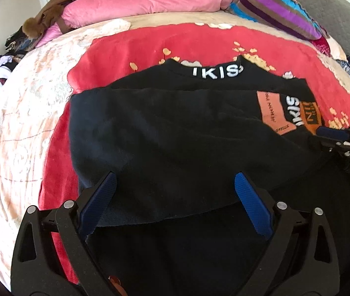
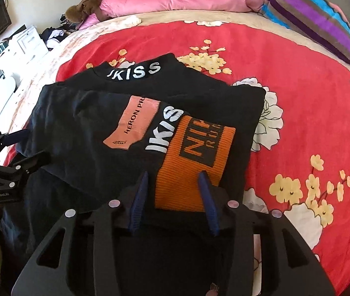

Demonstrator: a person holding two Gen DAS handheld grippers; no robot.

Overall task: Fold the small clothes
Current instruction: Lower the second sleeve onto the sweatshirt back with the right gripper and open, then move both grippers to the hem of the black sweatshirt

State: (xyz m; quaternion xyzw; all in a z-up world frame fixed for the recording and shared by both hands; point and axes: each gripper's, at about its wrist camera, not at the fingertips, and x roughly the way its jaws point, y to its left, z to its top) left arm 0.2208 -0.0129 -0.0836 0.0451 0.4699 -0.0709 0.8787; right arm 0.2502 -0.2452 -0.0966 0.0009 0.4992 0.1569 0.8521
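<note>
A black garment (image 1: 170,133) lies folded on the red flowered blanket (image 2: 310,113) in the middle of the bed, its collar lettering toward the pillows at the far edge. An orange ribbed cuff (image 2: 194,162) and a pink patch (image 2: 135,120) lie on top of the fold.

The left hand-held gripper (image 1: 175,185) hangs over the garment's near-left part with its blue pads (image 1: 251,204) spread wide, clamping nothing.

The right hand-held gripper (image 2: 173,185) sits at the near edge of the orange cuff, partly open; its pads straddle the cuff's corner without pressing on it.
</note>
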